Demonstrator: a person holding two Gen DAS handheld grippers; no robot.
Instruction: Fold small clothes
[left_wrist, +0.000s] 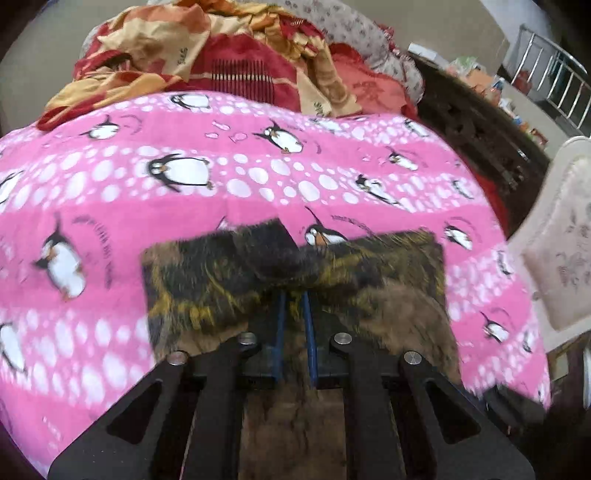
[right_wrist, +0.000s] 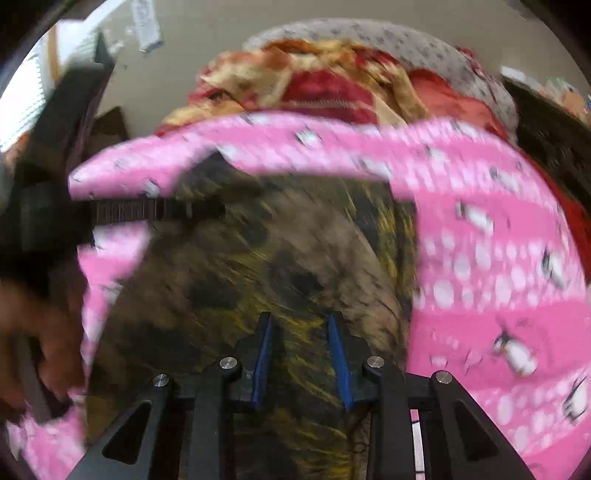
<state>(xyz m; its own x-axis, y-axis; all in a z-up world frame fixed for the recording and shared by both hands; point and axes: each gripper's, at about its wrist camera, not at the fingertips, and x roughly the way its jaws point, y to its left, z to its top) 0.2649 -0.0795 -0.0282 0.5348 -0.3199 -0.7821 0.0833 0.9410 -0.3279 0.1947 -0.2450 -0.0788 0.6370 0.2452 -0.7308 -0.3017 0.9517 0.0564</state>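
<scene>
A small garment (left_wrist: 207, 280) in brown and black with yellow streaks lies on a pink penguin blanket (left_wrist: 184, 206). My left gripper (left_wrist: 295, 299) is shut on a raised fold of it, and the cloth drapes over the fingertips and hides them. In the right wrist view the same garment (right_wrist: 258, 258) fills the middle, blurred by motion. My right gripper (right_wrist: 299, 315) hangs just over it, jaws apart, with nothing pinched between the blue pads. At the left, the left gripper's black finger (right_wrist: 147, 210) reaches to the garment's far corner, and a hand (right_wrist: 33, 332) holds that gripper.
A heap of red and gold cloths (left_wrist: 221, 55) lies behind the blanket, with a flowered grey cover behind it. Dark wooden furniture (left_wrist: 472, 122) and a white cushioned chair (left_wrist: 561, 240) stand to the right. The pink blanket (right_wrist: 498, 258) spreads wide on the right.
</scene>
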